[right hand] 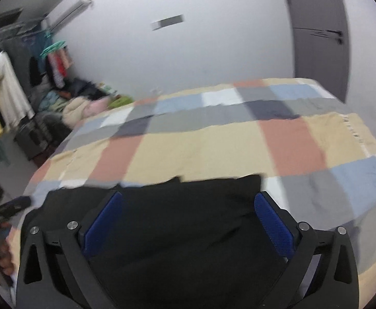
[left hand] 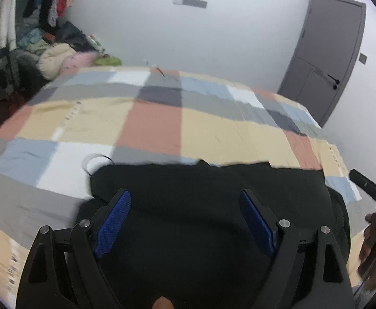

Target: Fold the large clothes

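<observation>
A home bedroom: checked bedspread [left hand: 152, 123], hanging clothes [right hand: 5, 95], grey door [left hand: 327, 59].

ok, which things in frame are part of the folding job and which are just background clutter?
Job:
black garment, lying on the bed
left gripper, open above it
right gripper, open above it

Lying about:
checked bedspread
clothes pile in the corner
hanging clothes
grey door
</observation>
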Action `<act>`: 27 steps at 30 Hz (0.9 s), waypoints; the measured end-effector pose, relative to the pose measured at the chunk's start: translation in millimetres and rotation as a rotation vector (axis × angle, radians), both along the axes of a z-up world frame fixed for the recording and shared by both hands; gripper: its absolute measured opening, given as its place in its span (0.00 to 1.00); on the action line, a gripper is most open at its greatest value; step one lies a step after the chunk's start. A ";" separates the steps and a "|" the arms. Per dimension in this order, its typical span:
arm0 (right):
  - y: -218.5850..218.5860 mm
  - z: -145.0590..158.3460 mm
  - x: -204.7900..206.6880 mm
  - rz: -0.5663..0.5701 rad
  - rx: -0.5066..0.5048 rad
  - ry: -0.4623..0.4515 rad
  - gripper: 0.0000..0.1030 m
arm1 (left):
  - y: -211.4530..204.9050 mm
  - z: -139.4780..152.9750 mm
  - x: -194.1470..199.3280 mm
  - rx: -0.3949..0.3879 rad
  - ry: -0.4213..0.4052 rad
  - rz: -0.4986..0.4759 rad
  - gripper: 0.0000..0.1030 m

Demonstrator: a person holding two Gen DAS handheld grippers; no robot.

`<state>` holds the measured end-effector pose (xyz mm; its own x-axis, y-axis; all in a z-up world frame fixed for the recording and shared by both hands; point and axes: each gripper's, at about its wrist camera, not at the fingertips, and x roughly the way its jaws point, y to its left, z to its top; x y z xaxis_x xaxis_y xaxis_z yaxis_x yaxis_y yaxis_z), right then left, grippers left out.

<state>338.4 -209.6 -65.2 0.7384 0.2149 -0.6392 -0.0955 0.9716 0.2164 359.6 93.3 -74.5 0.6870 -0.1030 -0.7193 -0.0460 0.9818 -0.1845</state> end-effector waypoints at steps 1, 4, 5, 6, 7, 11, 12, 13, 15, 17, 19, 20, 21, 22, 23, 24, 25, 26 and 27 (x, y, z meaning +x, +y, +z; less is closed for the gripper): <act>15.4 -8.0 0.7 0.029 -0.002 0.012 1.00 | -7.4 -9.1 3.4 -0.001 0.017 -0.010 0.84; 54.4 -36.2 5.5 0.095 -0.030 0.065 1.00 | -24.2 -34.6 10.5 0.030 0.044 -0.017 0.84; 59.4 -43.0 4.3 0.105 -0.034 0.070 1.00 | -26.1 -38.9 10.9 0.041 0.041 -0.016 0.84; 67.7 -51.0 5.2 0.107 -0.057 0.065 1.00 | -27.3 -42.6 11.2 0.050 0.040 -0.014 0.85; 72.0 -55.2 5.5 0.103 -0.083 0.050 1.00 | -26.6 -46.0 11.6 0.050 0.040 -0.012 0.86; 75.7 -68.7 11.6 0.108 -0.103 0.037 1.00 | -21.3 -61.0 15.4 0.031 0.052 -0.012 0.88; 74.8 -71.8 14.1 0.113 -0.101 0.040 1.00 | -20.2 -64.0 16.4 0.028 0.052 -0.012 0.88; 74.8 -75.9 17.1 0.119 -0.097 0.044 1.00 | -19.6 -67.5 17.7 0.024 0.051 -0.011 0.89; 74.5 -83.7 21.1 0.128 -0.092 0.044 1.00 | -21.2 -72.8 20.3 0.035 0.045 -0.010 0.90; 75.1 -88.5 20.5 0.126 -0.094 0.038 1.00 | -21.3 -77.7 23.3 0.037 0.045 -0.015 0.90; 78.4 -93.5 19.2 0.118 -0.115 0.008 1.00 | -21.3 -83.5 28.9 0.029 0.060 -0.026 0.91; 80.5 -96.2 19.1 0.112 -0.130 -0.006 1.00 | -21.3 -85.4 32.0 0.032 0.069 -0.030 0.92; 81.9 -98.3 19.4 0.108 -0.140 -0.010 1.00 | -21.9 -86.2 35.2 0.034 0.080 -0.033 0.93; 82.7 -99.8 21.5 0.106 -0.145 -0.003 1.00 | -22.8 -86.1 38.1 0.039 0.091 -0.037 0.94; 82.6 -100.1 23.6 0.107 -0.145 0.009 1.00 | -23.9 -85.8 40.1 0.046 0.102 -0.042 0.94; 81.9 -99.3 25.3 0.107 -0.143 0.023 1.00 | -24.5 -85.0 42.7 0.054 0.120 -0.043 0.94; 80.5 -98.2 26.2 0.107 -0.137 0.036 1.00 | -24.4 -83.4 43.6 0.057 0.133 -0.040 0.94; 78.2 -95.6 27.2 0.109 -0.127 0.056 1.00 | -24.0 -81.1 43.3 0.057 0.144 -0.037 0.94; 75.4 -92.5 27.1 0.110 -0.115 0.072 1.00 | -23.3 -76.6 42.4 0.054 0.157 -0.037 0.94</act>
<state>365.5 -134.1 -157.7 0.6659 0.2146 -0.7145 -0.1914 0.9748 0.1145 402.0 70.0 -151.1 0.5623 -0.0839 -0.8227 -0.0340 0.9917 -0.1244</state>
